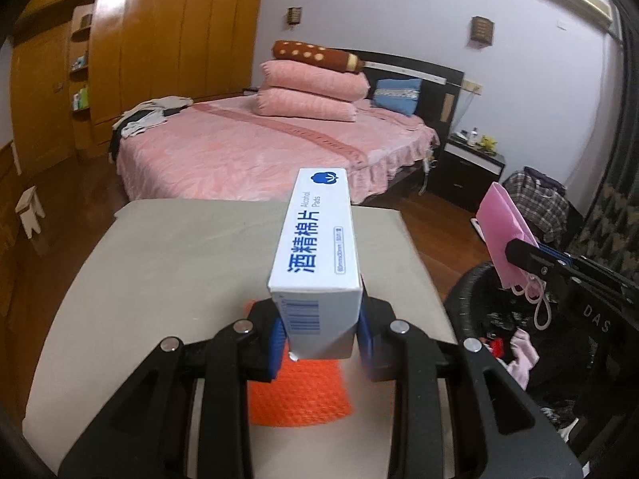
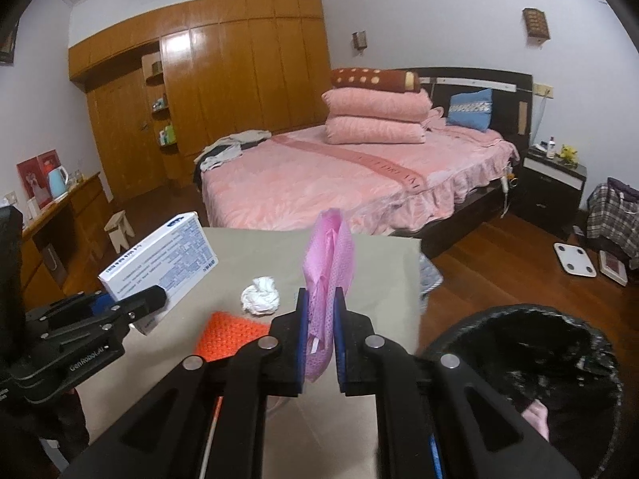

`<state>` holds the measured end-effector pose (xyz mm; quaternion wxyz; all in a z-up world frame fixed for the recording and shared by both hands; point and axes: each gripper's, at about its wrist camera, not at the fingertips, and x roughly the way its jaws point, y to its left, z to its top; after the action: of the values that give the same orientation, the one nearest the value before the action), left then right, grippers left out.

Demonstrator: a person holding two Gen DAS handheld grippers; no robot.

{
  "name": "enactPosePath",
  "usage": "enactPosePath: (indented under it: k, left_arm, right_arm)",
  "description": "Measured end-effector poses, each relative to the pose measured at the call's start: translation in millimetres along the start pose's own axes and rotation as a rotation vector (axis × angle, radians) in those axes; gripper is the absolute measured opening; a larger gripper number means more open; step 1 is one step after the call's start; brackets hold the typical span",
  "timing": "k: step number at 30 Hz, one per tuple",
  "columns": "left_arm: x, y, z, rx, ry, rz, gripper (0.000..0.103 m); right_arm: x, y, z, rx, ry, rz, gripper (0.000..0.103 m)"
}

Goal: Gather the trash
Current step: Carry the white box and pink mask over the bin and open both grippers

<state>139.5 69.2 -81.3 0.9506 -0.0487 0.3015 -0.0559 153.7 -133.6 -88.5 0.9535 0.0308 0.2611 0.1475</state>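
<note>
With both tools up over the beige table [image 1: 167,263], plenty to call. Left gripper [image 1: 321,331] clamped on the white alcohol-pad box [image 1: 315,247], blue pads squeezing its near end, box jutting forward and lifted clear of the tabletop. Right gripper [image 2: 319,335] pinched tight on a pink face mask [image 2: 329,263], folded fabric standing upright between the jaws, ear loops dangling in the left wrist view. Down on the table, an orange textured sheet [image 2: 227,335] lying flat, directly under the left gripper's pads. Just beyond it, a crumpled white tissue [image 2: 260,295], apart from both grippers. Off the table's right edge, a black-lined trash bin [image 2: 531,363] on the wooden floor, some pink and red scraps inside. Mask held near the bin's rim, box off to the mask's left, over the table.
</note>
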Motion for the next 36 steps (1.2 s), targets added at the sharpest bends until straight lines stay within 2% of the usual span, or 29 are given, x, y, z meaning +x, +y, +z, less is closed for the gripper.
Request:
enactPosePath:
  k: [18,34,36]
  left_arm:
    - [11.7,-120.1,-17.5,0.141,0.032,-0.225,0.028]
    - [58.7,-210.7,-29.3,0.248,0.079,-0.374,0.028]
    - [65.5,-220.5,-31.1,0.260,0.088,-0.401,0.029]
  right_arm:
    - [-67.4,-105.6,-28.2,0.094,-0.004,-0.226,0.012]
    - [-71.6,-173.1,-60.6,0.158,0.061,-0.333,0.012]
    - [-69.6,-178.2,-65.1,0.161,0.070,-0.350,0.016]
